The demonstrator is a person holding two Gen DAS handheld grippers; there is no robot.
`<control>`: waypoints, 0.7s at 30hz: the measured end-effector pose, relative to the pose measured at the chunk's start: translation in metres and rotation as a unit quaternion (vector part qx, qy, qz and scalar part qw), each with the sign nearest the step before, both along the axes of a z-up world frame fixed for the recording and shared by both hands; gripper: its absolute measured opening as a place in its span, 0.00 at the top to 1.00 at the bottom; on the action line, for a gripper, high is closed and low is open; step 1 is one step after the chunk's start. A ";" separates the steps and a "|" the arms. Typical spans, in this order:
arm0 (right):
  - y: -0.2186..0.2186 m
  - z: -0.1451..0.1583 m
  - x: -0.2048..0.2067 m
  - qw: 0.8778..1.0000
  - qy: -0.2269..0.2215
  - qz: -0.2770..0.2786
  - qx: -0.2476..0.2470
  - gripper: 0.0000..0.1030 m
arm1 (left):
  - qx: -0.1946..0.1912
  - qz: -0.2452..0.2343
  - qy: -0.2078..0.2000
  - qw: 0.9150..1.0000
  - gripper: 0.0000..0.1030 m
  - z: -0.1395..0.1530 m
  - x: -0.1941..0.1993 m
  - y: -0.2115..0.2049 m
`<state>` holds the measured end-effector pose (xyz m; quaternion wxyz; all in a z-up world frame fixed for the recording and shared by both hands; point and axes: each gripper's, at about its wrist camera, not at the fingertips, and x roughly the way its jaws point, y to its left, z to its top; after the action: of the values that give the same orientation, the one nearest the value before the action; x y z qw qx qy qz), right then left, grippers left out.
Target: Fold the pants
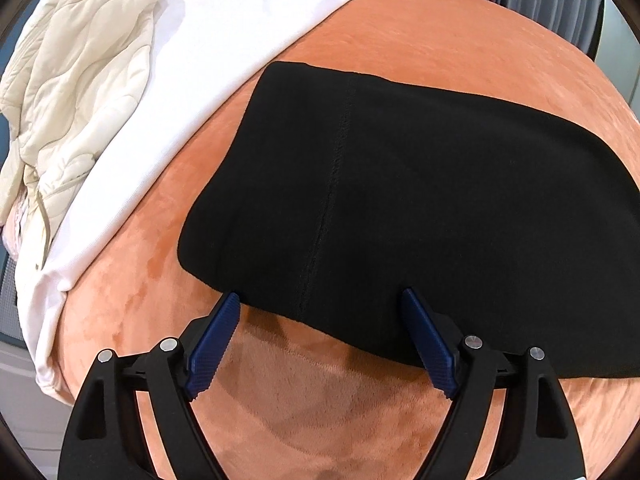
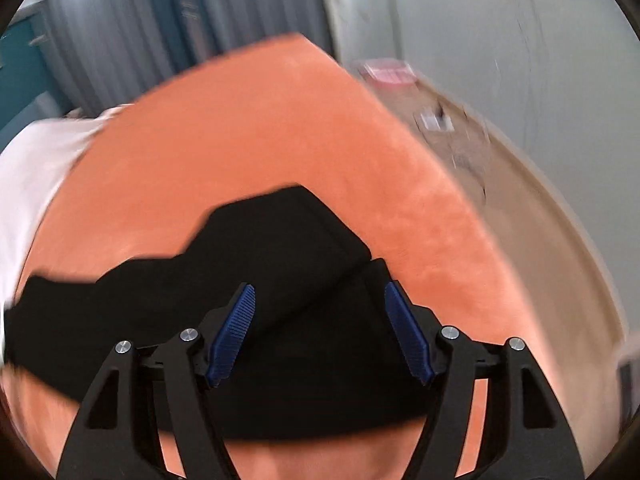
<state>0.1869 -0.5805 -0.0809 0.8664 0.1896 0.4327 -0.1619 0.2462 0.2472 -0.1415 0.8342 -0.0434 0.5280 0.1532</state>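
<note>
The black pants (image 1: pixel 400 200) lie folded on the orange blanket (image 1: pixel 360 40). My left gripper (image 1: pixel 320 300) and right gripper (image 2: pixel 318 292) both hang spread and empty over the near edge; I judge I should pinch both layers evenly before folding again.

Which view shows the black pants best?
The left wrist view: the pants are sharp, lying flat on the orange blanket, seam visible. The right wrist view shows the pants motion-blurred and partly behind the right gripper.
</note>
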 end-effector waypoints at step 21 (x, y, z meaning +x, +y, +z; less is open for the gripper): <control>0.009 -0.030 -0.088 0.997 -0.034 -0.070 0.021 0.76 | -0.071 -0.012 -0.002 0.997 0.12 -0.006 -0.002 0.033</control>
<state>0.0991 -0.5712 -0.1112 0.8628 0.2432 0.3920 -0.2067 0.2444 0.2802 -0.1478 0.8318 -0.0968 0.5364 0.1049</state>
